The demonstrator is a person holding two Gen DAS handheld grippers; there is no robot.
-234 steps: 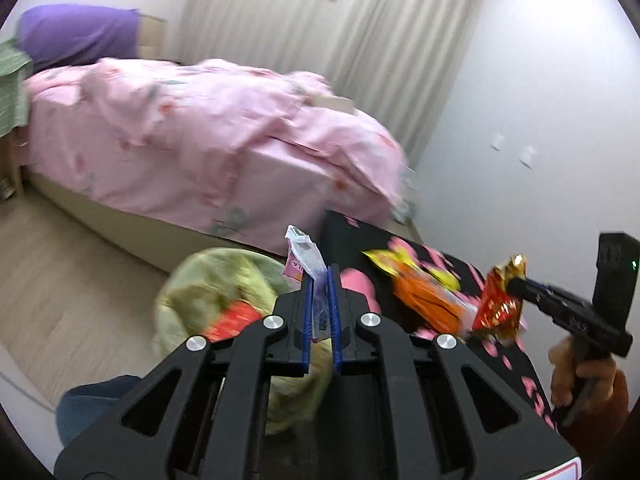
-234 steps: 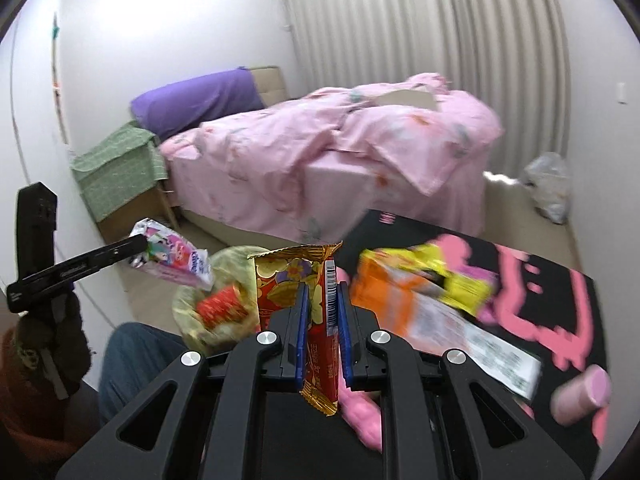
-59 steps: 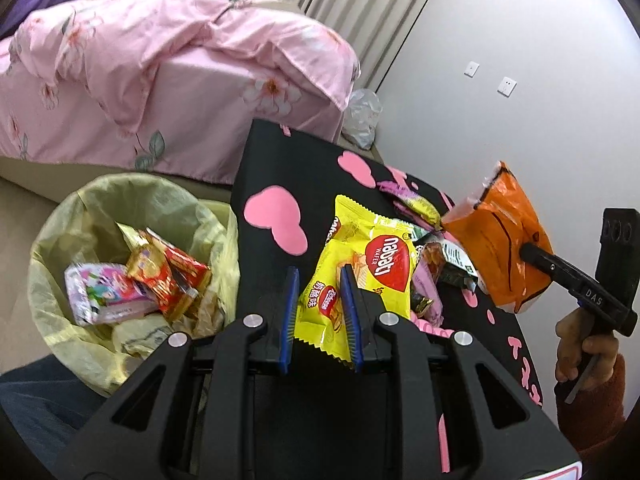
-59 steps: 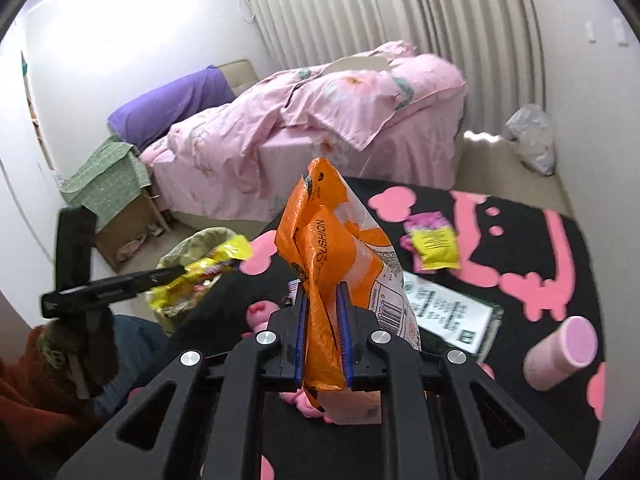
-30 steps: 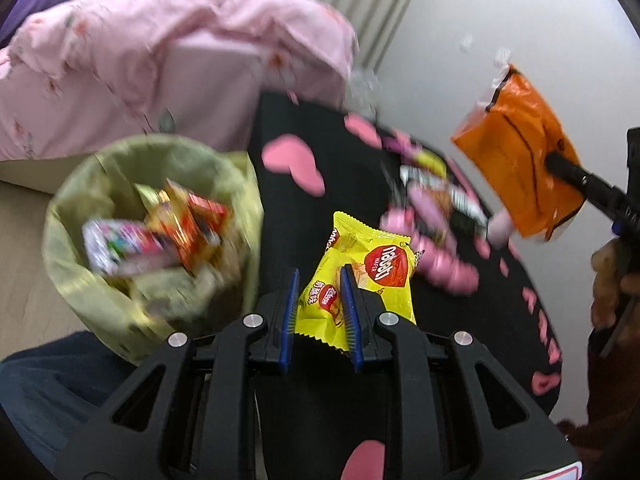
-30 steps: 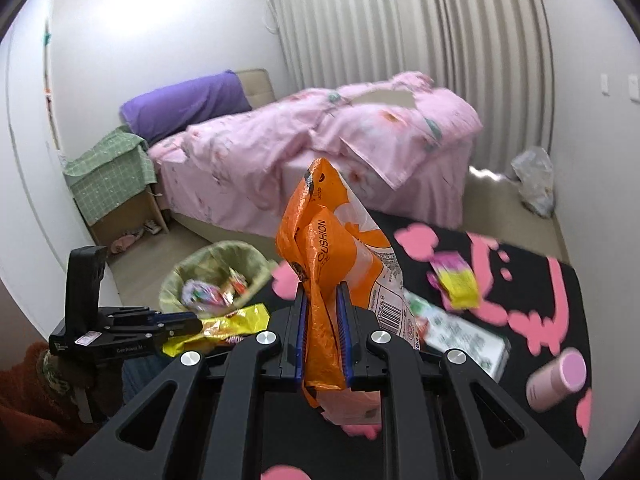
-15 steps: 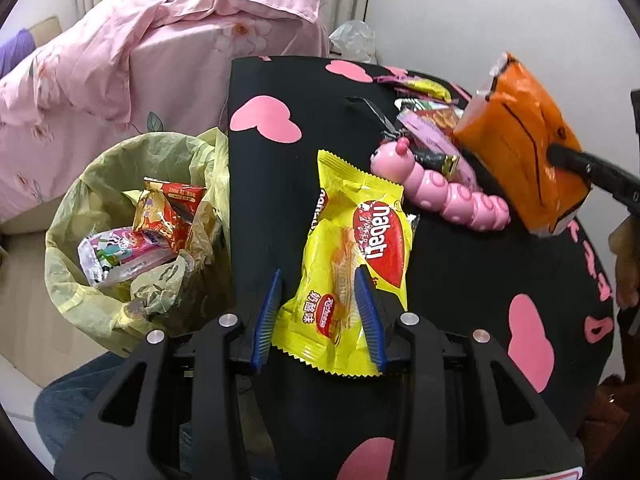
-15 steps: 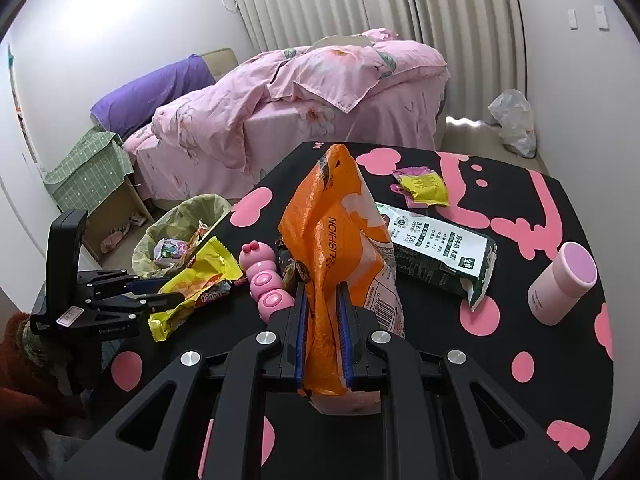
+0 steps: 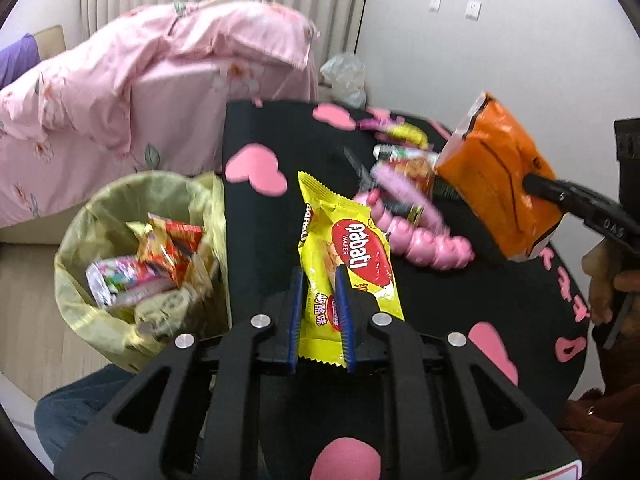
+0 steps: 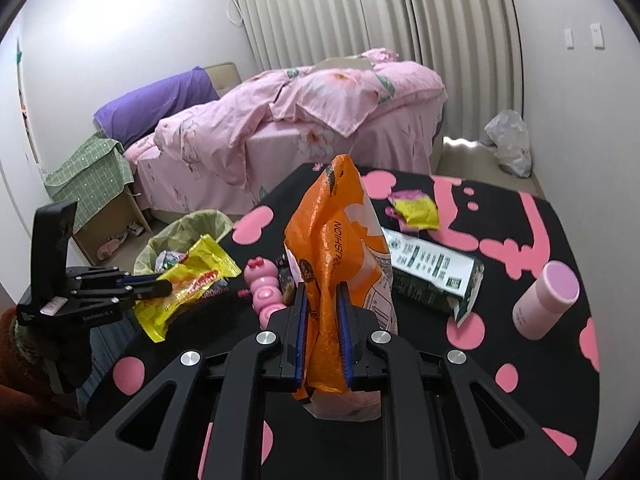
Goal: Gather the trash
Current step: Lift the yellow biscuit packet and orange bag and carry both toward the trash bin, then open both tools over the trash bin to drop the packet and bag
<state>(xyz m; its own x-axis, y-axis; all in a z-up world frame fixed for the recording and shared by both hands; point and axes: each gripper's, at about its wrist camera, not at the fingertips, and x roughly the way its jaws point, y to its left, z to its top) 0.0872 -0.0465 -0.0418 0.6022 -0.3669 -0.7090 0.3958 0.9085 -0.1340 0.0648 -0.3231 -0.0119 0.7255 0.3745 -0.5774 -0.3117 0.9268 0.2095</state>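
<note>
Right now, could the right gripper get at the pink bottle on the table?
Probably not yet. The right gripper is shut on the orange bag, so its jaws are taken. The pink bottle itself stands clear on the table, nothing crowding it.

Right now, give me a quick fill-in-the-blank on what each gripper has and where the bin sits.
1. The left gripper has the ____ wafer packet between its closing jaws.
2. The right gripper is shut on the ____ snack bag.
3. The bin is lined with a yellow-green ____.
4. The pink caterpillar toy lies on the black ____.

Missing words: yellow; orange; bag; table
</note>
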